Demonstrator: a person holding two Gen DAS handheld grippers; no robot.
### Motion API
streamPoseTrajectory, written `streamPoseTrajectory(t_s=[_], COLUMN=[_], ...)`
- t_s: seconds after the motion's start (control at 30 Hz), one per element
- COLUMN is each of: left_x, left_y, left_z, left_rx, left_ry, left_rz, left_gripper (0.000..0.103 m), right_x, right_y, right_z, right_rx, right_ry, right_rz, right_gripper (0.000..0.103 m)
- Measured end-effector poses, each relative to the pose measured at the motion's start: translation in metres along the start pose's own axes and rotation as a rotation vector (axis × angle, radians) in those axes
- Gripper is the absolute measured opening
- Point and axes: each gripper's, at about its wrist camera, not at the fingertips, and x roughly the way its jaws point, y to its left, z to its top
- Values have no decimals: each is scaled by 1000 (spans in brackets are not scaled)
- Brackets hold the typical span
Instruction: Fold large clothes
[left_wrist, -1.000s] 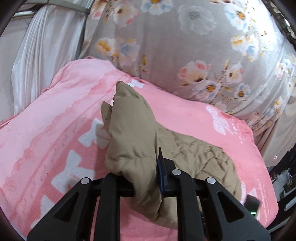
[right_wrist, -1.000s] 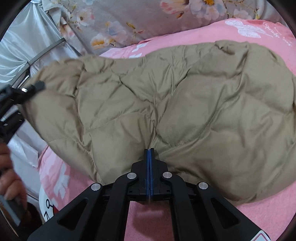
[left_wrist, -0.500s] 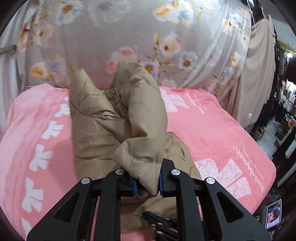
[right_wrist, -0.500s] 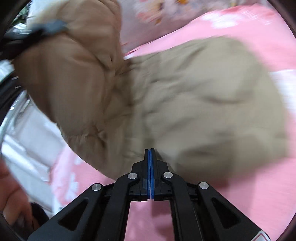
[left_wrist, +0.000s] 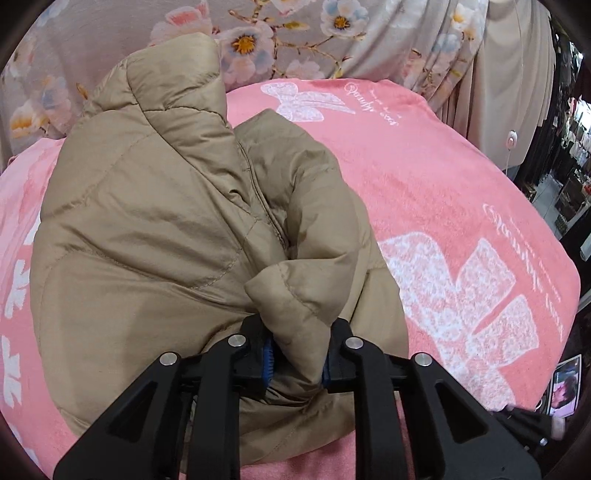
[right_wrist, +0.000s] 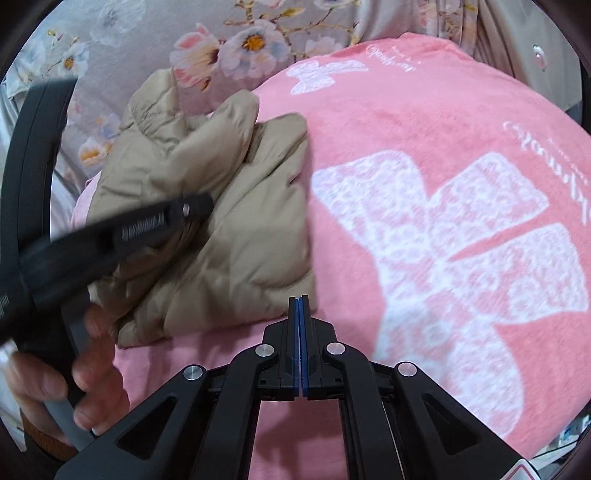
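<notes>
A tan quilted puffer jacket (left_wrist: 159, 229) lies bunched on a pink blanket (left_wrist: 443, 192). My left gripper (left_wrist: 297, 363) is shut on a thick fold of the jacket's edge, held low over the bundle. In the right wrist view the jacket (right_wrist: 236, 229) lies left of centre, and the left gripper (right_wrist: 184, 212) reaches over it from the left. My right gripper (right_wrist: 299, 306) is shut with its blue pads together, empty, just off the jacket's near right corner above the blanket (right_wrist: 443, 221).
A grey floral cloth (left_wrist: 314, 33) hangs behind the bed. A beige curtain (left_wrist: 517, 74) hangs at the right. The person's hand (right_wrist: 55, 376) holds the left gripper's handle at the lower left. The bed's right edge drops off toward a dark shop area (left_wrist: 569, 166).
The right gripper has let go of the jacket and pulled back to the right. The left gripper has carried its fold over, so the jacket now lies doubled in a smaller bundle.
</notes>
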Motion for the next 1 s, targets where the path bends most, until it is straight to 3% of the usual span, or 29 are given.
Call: streamPoseTrajectory(t_s=[0.07, 0.1, 0.17, 0.27, 0.3, 0.37, 0.43, 0.57, 0.67, 0.77, 0.8, 0.83, 0.87, 1.0], left_x=[-7, -17, -38, -76, -92, -112, -127, -130, -123, -123, -122, -122, -122, -122], left_y=[3, 9, 22, 43, 55, 76, 108, 160, 193, 216, 220, 223, 224, 209], left_z=[1, 1, 2, 2, 3, 6, 8, 9, 7, 5, 6, 7, 9, 24], left_rx=[-20, -48, -78, -105, -127, -175, -263, -378, -455, -508, -518, -524, -526, -487], left_ry=[2, -2, -23, -87, -122, -160, -184, -175, -144, -130, -128, -126, -127, -147], left_rz=[-49, -107, -175, -206, -179, -115, -37, 132, 204, 208, 206, 205, 200, 183], left_gripper=[26, 35, 46, 71, 78, 80, 80, 80, 80, 80, 80, 80, 80, 80], right_x=[-3, -9, -18, -29, -30, -30, -19, 19, 53, 87, 96, 98, 96, 58], right_y=[1, 1, 1, 13, 18, 33, 53, 98, 133, 160, 165, 166, 166, 145], right_z=[8, 13, 22, 55, 66, 91, 116, 156, 176, 186, 188, 186, 183, 172], right_rx=[2, -3, -22, -52, -51, -52, -39, -42, -57, -103, -112, -117, -117, -146], right_ry=[-17, -35, -68, -126, -139, -159, -160, -82, -26, 44, 73, 87, 82, -25], right_rz=[-1, 3, 7, 43, 69, 143, 206, 302, 267, 258, 272, 281, 290, 289], right_gripper=[2, 2, 10, 14, 19, 54, 57, 57, 61, 57, 48, 27, 16, 10])
